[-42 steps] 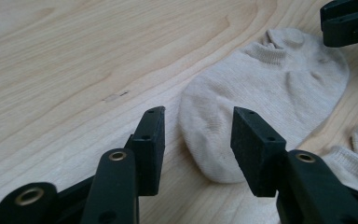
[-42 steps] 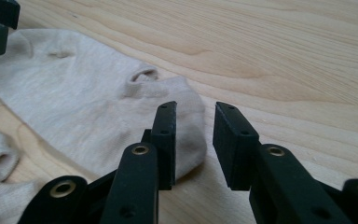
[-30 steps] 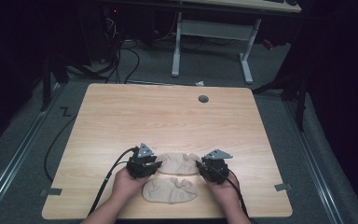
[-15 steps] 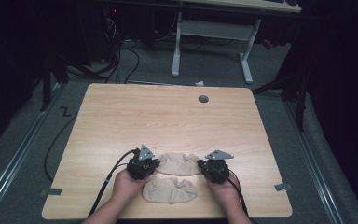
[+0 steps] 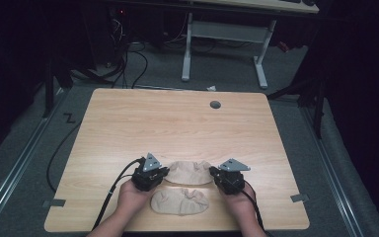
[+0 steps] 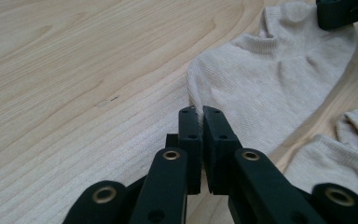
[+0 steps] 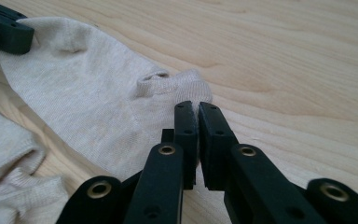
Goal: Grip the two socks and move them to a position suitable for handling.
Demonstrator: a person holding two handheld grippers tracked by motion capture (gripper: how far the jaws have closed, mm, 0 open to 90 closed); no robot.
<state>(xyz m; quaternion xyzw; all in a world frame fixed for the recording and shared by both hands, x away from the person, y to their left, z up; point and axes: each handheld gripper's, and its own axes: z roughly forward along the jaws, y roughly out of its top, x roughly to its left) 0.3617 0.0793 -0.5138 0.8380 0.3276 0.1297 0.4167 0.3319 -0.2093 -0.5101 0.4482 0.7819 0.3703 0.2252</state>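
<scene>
Now both grippers pinch the far beige knitted sock [image 5: 191, 172] at the table's [image 5: 177, 123] six o'clock edge: left gripper [image 5: 159, 176] on one end, right gripper [image 5: 217, 176] just closing on the other.

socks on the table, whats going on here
A person holds a gripper in each hand at a wooden table. The left gripper is shut on the toe end of the far sock, the right gripper on its cuff end. Both jaws have just been closing. A second sock lies nearer the person, untouched.

light: tabletop [image 5: 177, 123] bright, surroundings dark | shadows: soft | close views: near parts blurred
</scene>
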